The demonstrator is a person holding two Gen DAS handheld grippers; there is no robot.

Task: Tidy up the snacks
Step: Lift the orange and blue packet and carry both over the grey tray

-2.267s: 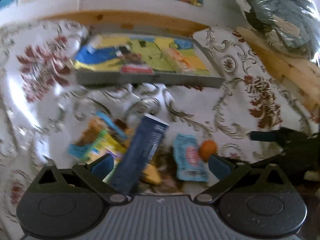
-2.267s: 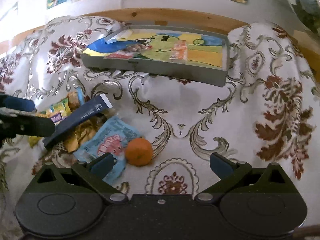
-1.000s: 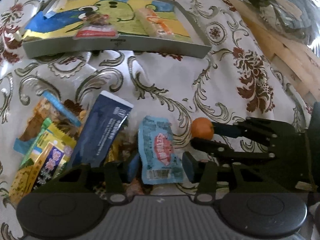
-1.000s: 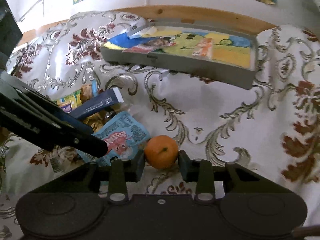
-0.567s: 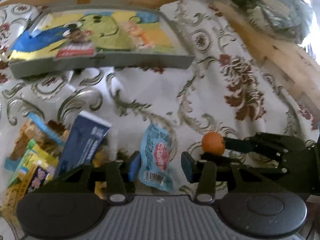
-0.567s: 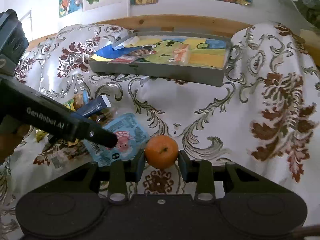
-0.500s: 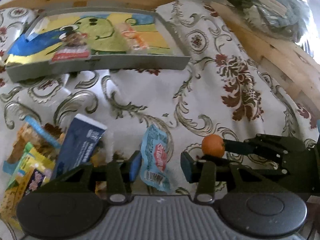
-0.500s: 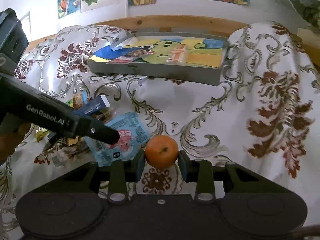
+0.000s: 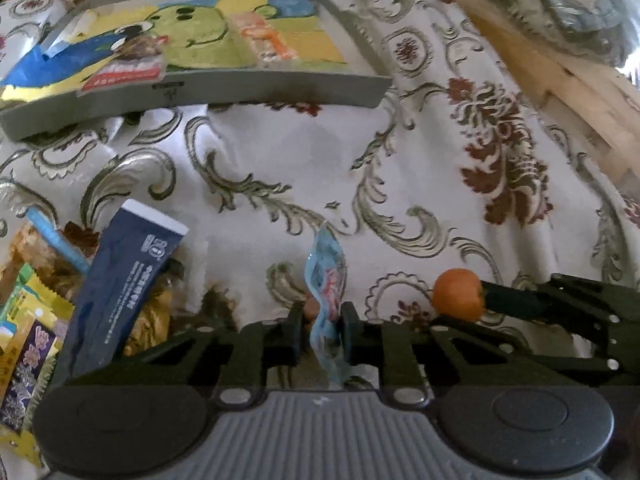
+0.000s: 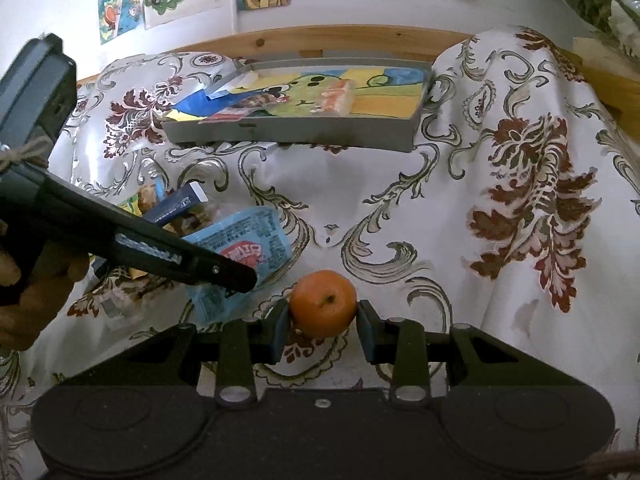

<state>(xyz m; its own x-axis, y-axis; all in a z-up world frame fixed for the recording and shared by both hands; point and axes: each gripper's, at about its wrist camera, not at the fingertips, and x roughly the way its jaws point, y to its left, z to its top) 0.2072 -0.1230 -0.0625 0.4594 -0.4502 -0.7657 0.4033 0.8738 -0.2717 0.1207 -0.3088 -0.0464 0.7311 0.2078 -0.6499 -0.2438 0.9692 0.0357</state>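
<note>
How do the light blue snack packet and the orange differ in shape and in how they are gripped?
The light blue snack packet is thin and crumpled; the orange is round and firm. The left gripper is closing on the packet nearly shut; the right gripper stands wider around the orange. Both are held.

The left tool (image 9: 320, 334) angles steeply downward, its jaws closing on a blue snack packet (image 9: 326, 280) pinched edge-on between them. The right tool (image 10: 322, 326) also tilts downward, its pads pressing both sides of an orange (image 10: 323, 303). A hand (image 10: 28, 296) grips the left tool's handle.
</note>
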